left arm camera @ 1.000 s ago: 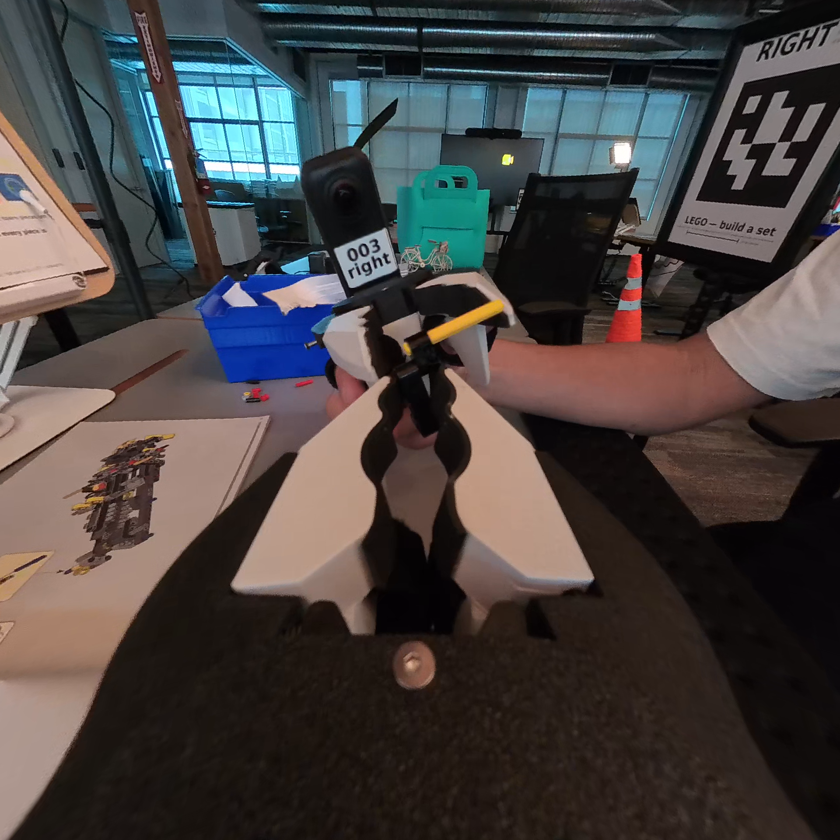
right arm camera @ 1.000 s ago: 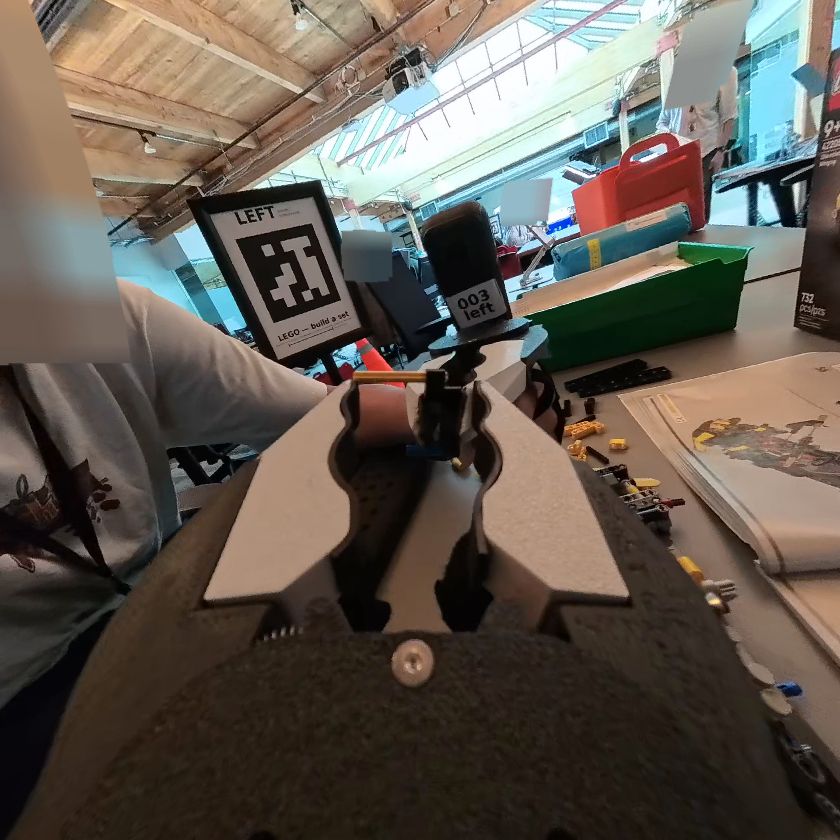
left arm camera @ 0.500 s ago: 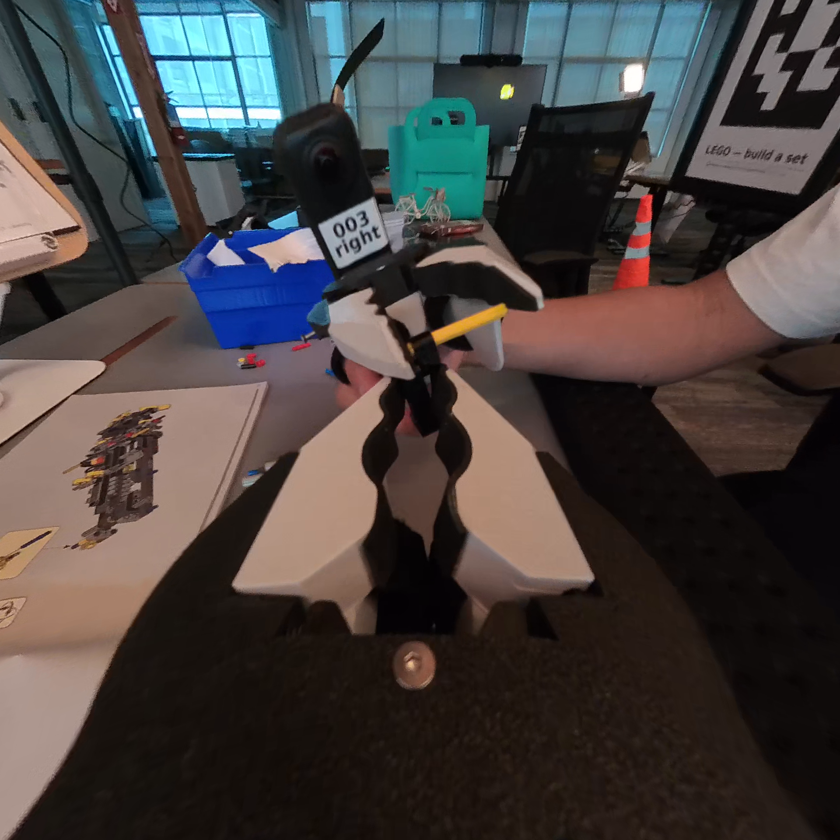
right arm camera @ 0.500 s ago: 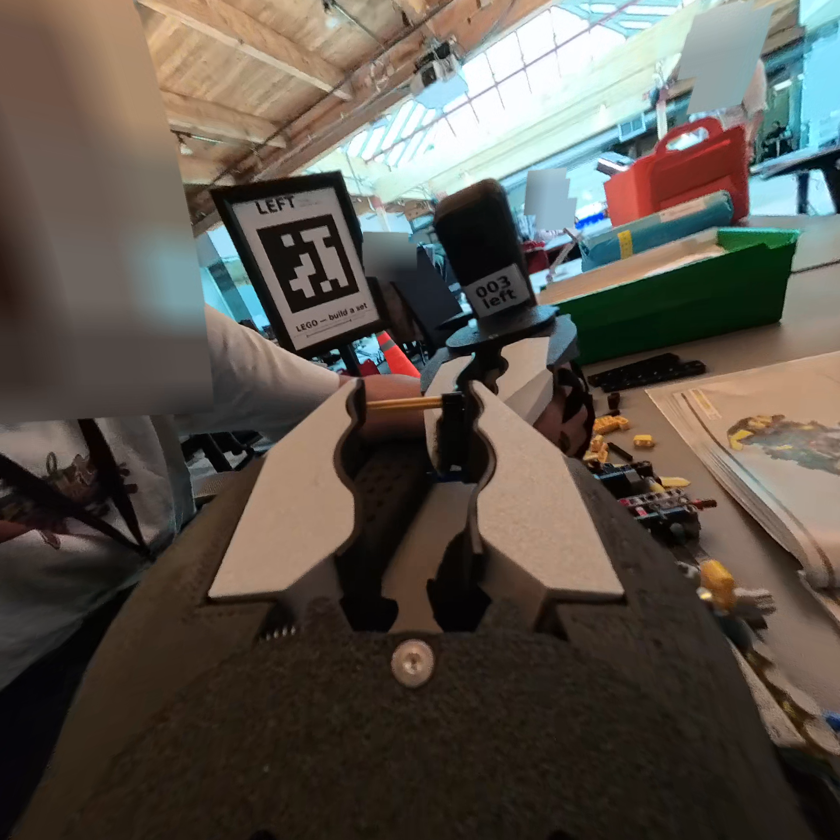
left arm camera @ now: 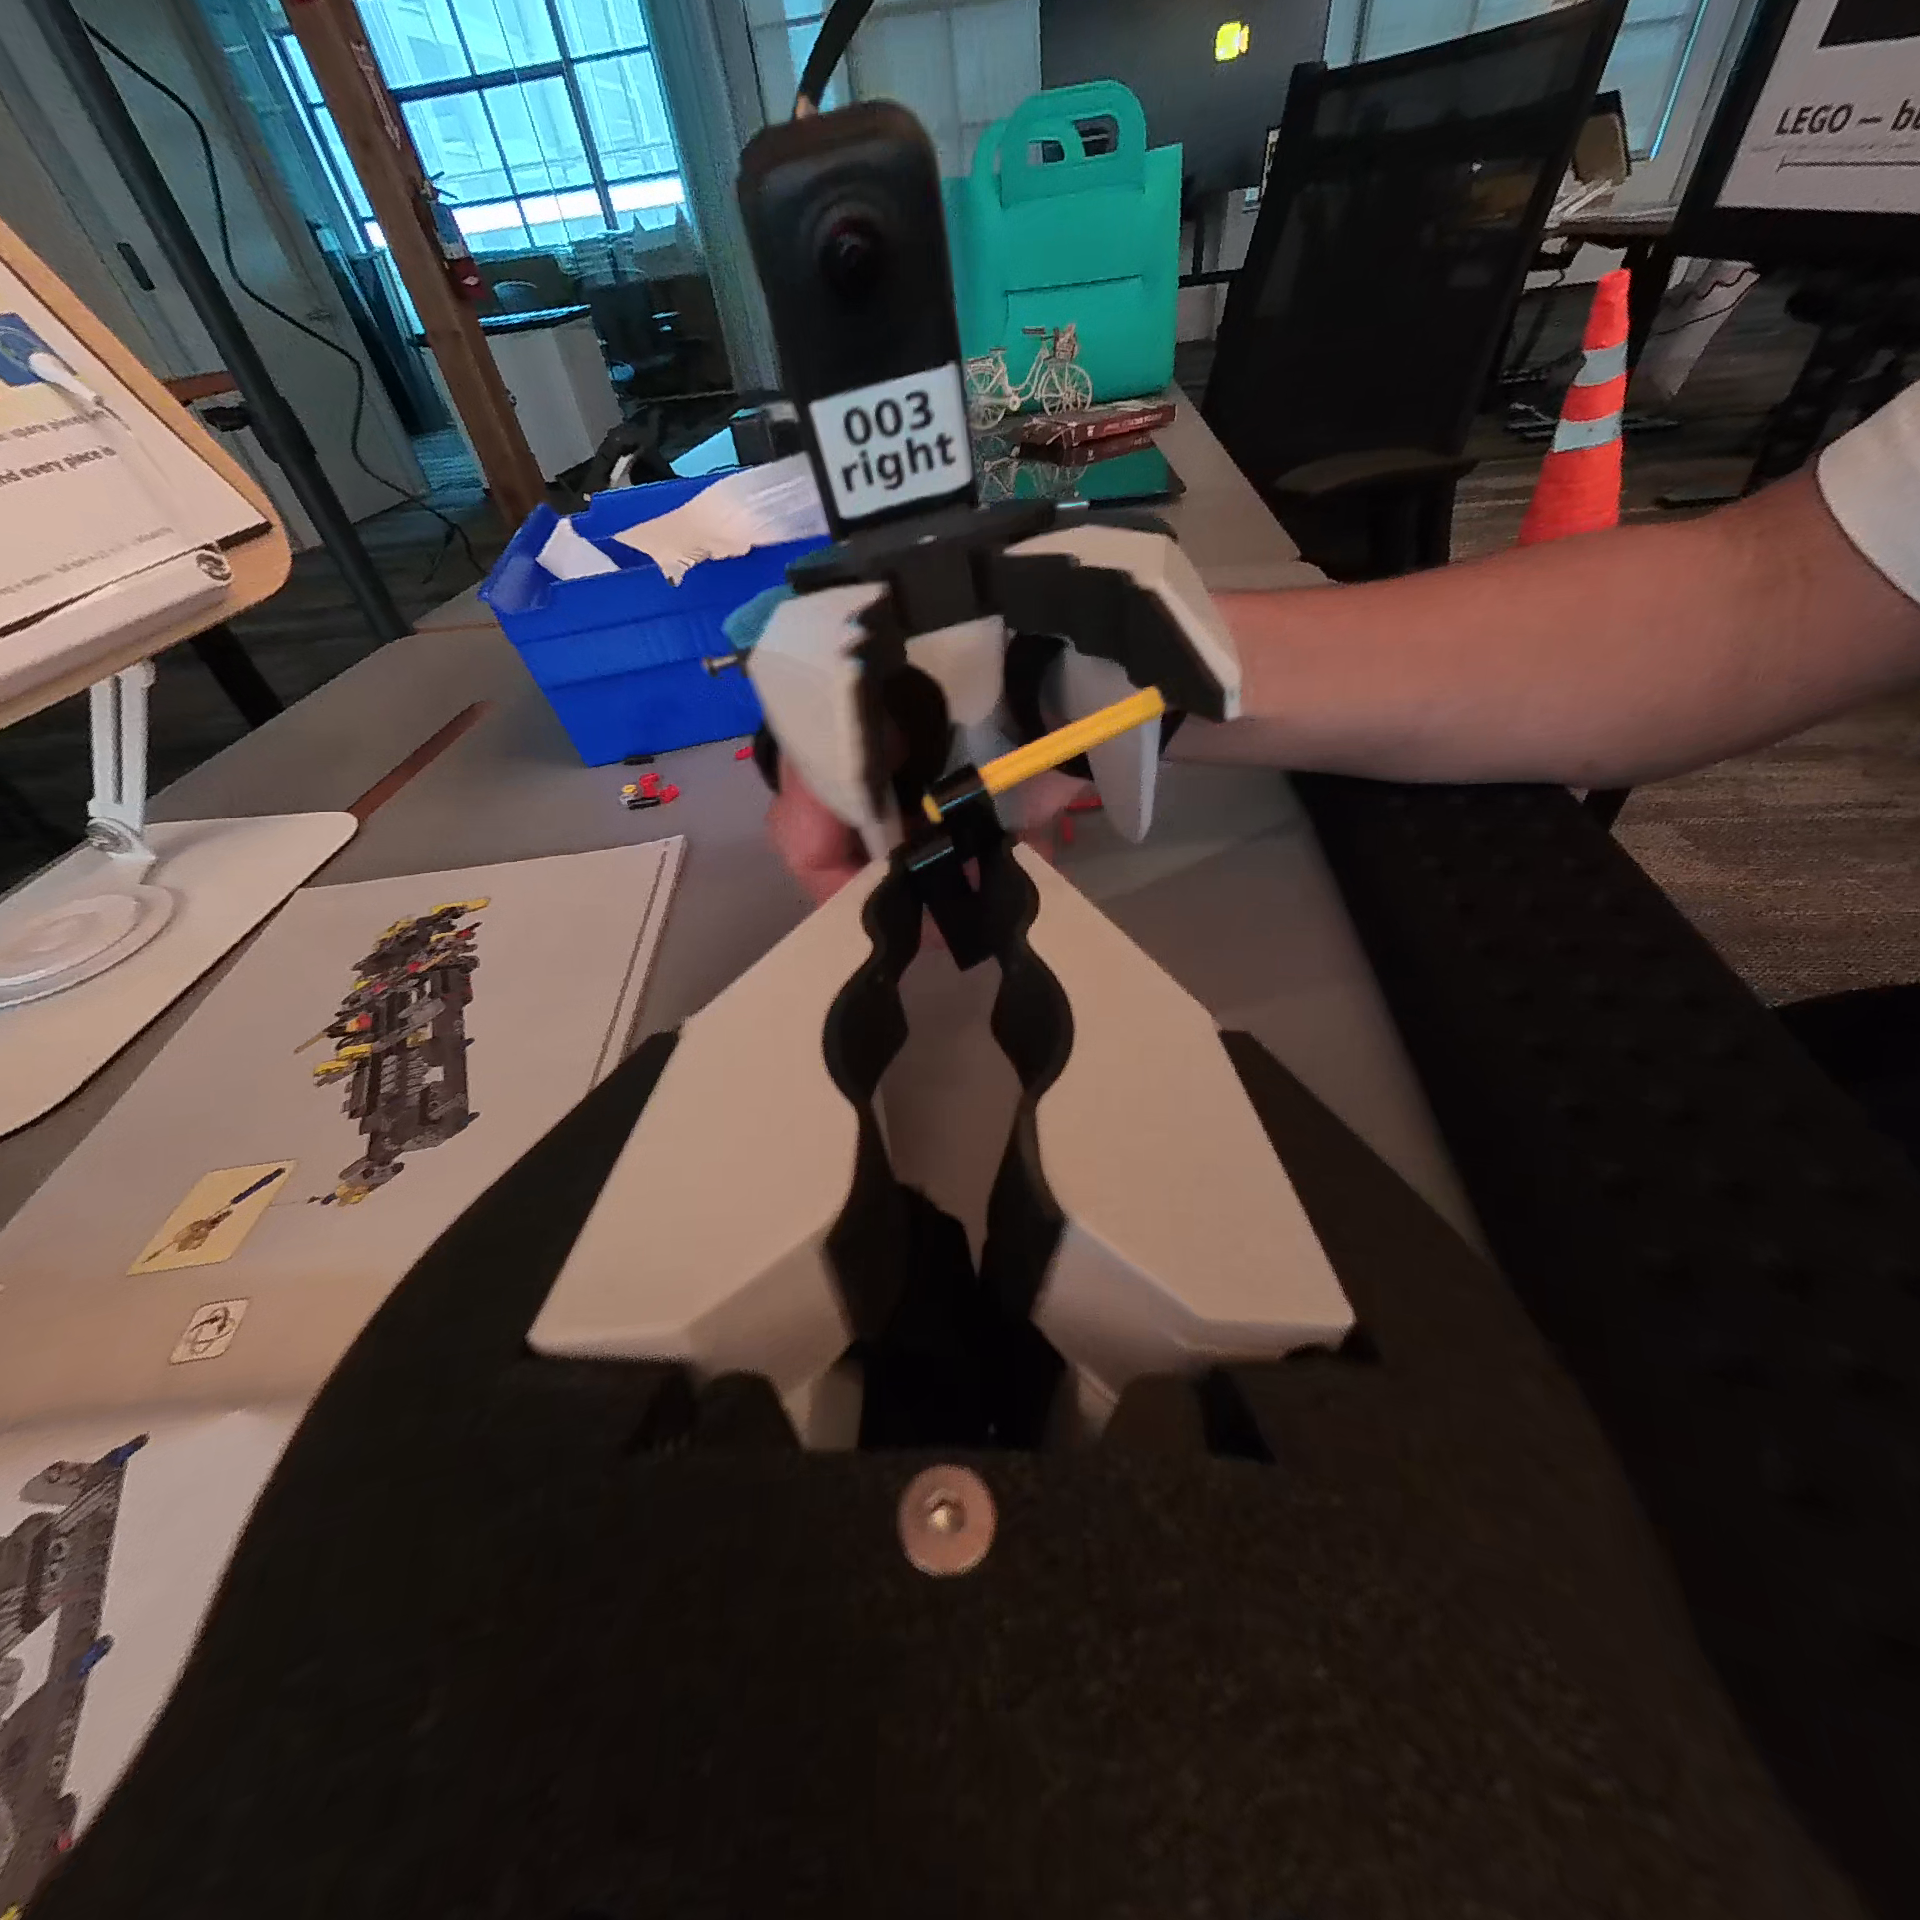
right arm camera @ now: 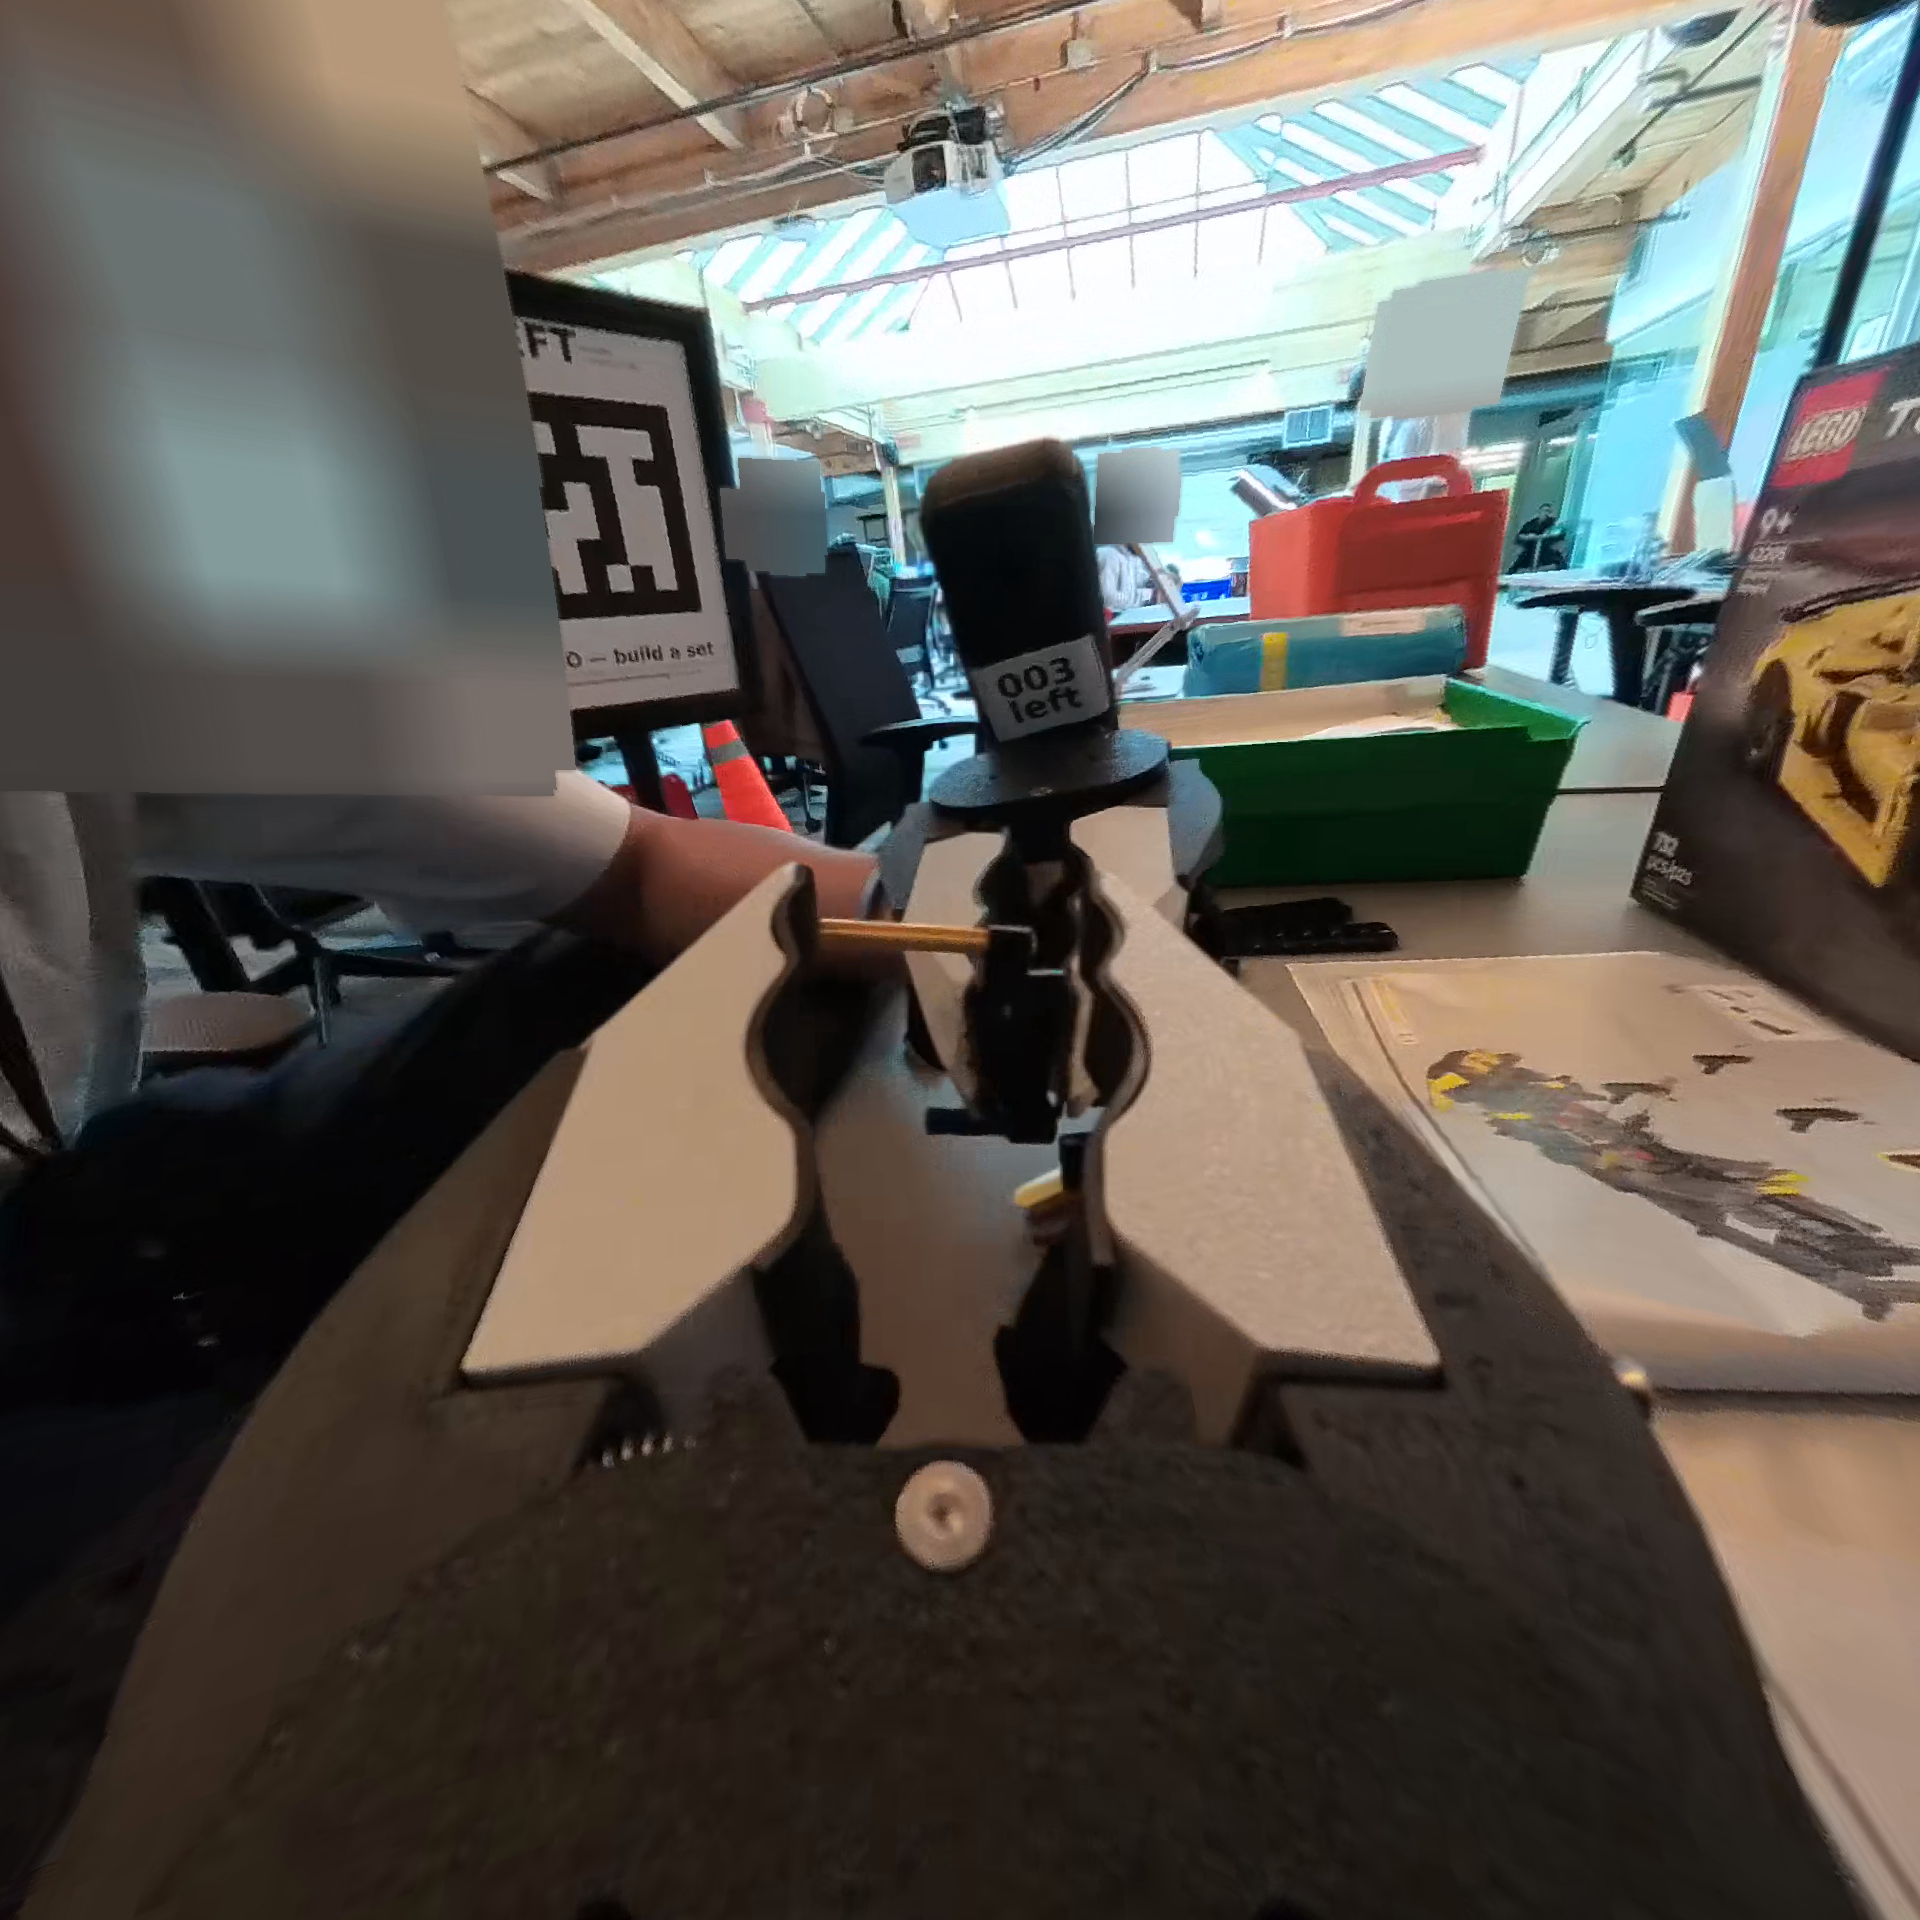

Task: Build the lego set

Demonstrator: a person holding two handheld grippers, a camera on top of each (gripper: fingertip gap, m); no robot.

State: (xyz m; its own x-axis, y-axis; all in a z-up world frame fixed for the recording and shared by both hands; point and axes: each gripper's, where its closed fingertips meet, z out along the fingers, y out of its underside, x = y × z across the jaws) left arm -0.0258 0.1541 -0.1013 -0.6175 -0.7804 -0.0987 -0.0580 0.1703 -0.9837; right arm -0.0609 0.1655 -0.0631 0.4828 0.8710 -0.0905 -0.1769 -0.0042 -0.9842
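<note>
My left gripper (left arm camera: 951, 883) is shut on a small black Lego piece (left arm camera: 956, 873) with a yellow axle (left arm camera: 1049, 743) sticking out to the right. I hold it in the air above the grey table (left arm camera: 1195, 935). My right gripper (right arm camera: 945, 914) faces it with its jaws wide open, one on each side of the black piece (right arm camera: 1013, 1029). In the right wrist view the axle (right arm camera: 904, 935) reaches toward my left-hand finger (right arm camera: 727, 1039). The right gripper (left arm camera: 977, 727) also shows in the left wrist view, and the left gripper (right arm camera: 1023, 1081) in the right wrist view.
An open instruction booklet (left arm camera: 416, 1039) lies on the table and also shows in the right wrist view (right arm camera: 1662, 1143). A blue bin (left arm camera: 623, 665), a green bin (right arm camera: 1382, 800), the Lego box (right arm camera: 1818, 675) and loose black parts (right arm camera: 1299, 935) stand farther off. The table edge runs beside a dark chair (left arm camera: 1558, 1039). My hands' fingertips stand some 5 cm from each other.
Both grippers have come closer together and the views have swung lower. The left gripper has kept hold of the black piece with the axle. The right jaws have stayed open.
</note>
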